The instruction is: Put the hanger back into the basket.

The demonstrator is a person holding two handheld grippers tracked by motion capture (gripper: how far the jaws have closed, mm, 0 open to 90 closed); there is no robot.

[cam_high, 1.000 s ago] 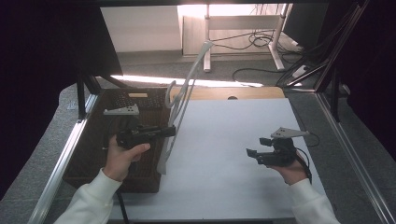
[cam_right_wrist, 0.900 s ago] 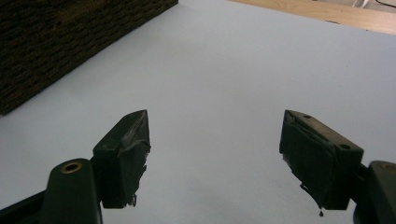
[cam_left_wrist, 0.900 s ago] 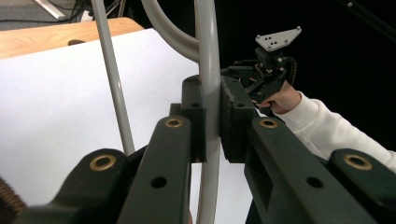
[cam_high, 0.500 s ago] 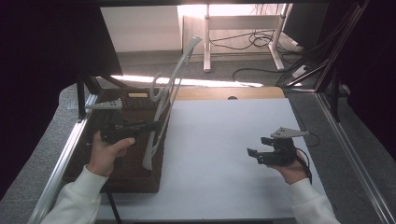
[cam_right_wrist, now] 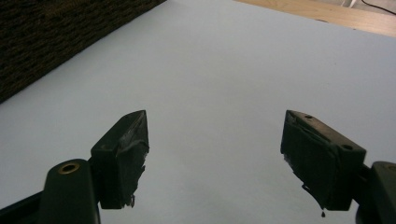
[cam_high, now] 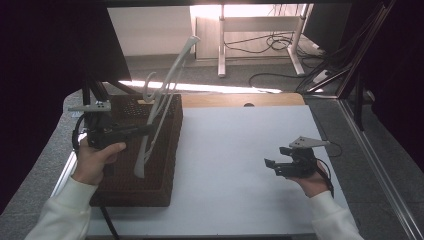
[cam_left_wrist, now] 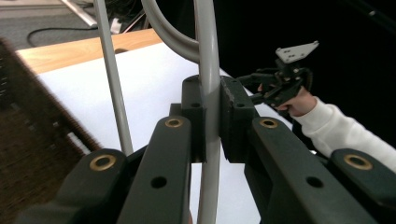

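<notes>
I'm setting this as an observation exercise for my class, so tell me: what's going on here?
A person works at a white table with a tool in each hand. The left tool is clamped on a white hanger, held tilted above a dark woven basket. The right tool hangs open over the table, holding nothing.

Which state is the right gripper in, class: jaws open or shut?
Open. In the right gripper view, the right gripper has its two black jaws standing wide apart, with bare white table surface between them and nothing held.
</notes>
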